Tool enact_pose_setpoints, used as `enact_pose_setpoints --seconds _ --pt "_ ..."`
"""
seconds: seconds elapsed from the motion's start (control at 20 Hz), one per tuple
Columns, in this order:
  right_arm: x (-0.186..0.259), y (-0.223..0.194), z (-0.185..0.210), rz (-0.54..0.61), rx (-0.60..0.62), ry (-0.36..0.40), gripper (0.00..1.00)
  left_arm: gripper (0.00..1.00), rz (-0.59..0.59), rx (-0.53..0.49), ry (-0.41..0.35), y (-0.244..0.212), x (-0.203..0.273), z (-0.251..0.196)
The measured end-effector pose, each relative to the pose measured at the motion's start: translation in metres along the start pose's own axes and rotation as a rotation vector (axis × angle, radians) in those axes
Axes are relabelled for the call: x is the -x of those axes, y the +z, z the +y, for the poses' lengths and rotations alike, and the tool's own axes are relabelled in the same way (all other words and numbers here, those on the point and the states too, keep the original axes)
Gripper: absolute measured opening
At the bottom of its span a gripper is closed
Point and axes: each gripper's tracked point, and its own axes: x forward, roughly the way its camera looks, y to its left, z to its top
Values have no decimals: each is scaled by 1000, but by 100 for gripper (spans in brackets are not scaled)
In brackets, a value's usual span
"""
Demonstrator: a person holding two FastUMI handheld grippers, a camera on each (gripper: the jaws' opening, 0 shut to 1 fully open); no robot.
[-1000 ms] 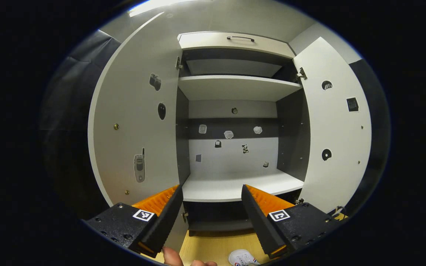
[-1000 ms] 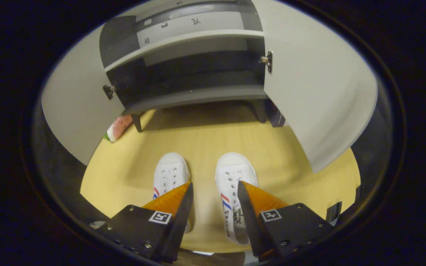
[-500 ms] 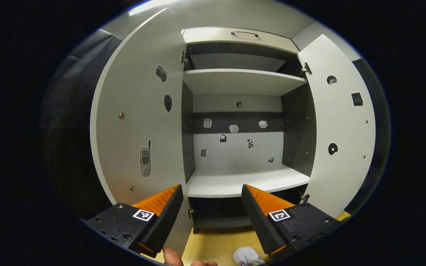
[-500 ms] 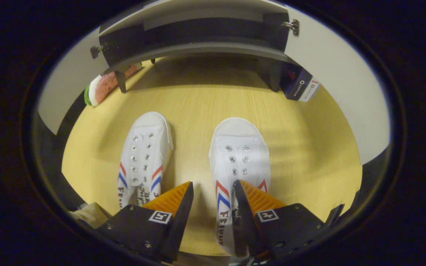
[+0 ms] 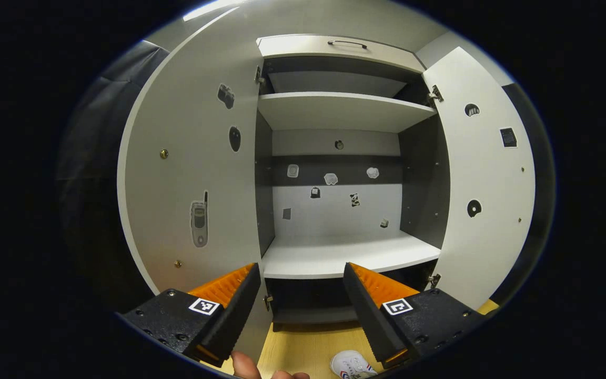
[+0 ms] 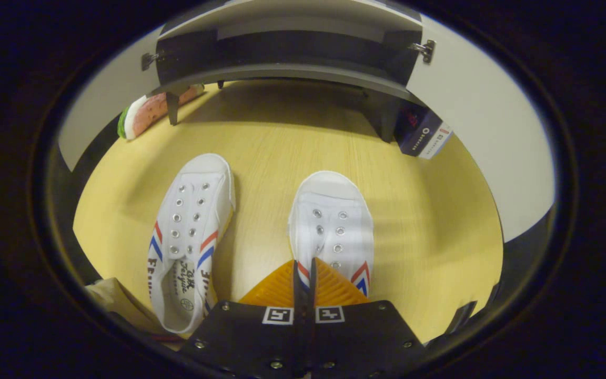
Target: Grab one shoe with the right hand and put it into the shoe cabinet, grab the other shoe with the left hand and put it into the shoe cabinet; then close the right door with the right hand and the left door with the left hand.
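Two white canvas shoes with red and blue stripes: one [image 6: 190, 237] near floor's left edge, other [image 6: 333, 229] pinched at its side wall by right gripper [image 6: 303, 273], toe toward open grey cabinet [image 6: 287, 73]. Left gripper [image 5: 300, 284] spread wide, holding nothing.

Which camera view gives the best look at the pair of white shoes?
The right gripper view: both shoes, the left shoe and the right shoe, lie in full on the floor. In the left gripper view one shoe toe peeks at the bottom edge.
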Motion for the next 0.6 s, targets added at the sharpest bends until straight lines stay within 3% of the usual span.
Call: enact_pose_setpoints --seconds 0.15,0.3,0.6 --pt "23 25 1 -62 -117 44 1 97 -5 1 -4 1 -1 1" --pt "57 63 -1 -155 -136 49 1 97 -1 4 -9 -1 -4 -1" --pt "146 192 13 -415 -131 102 1 96 10 0 -3 -6 -8 -1"
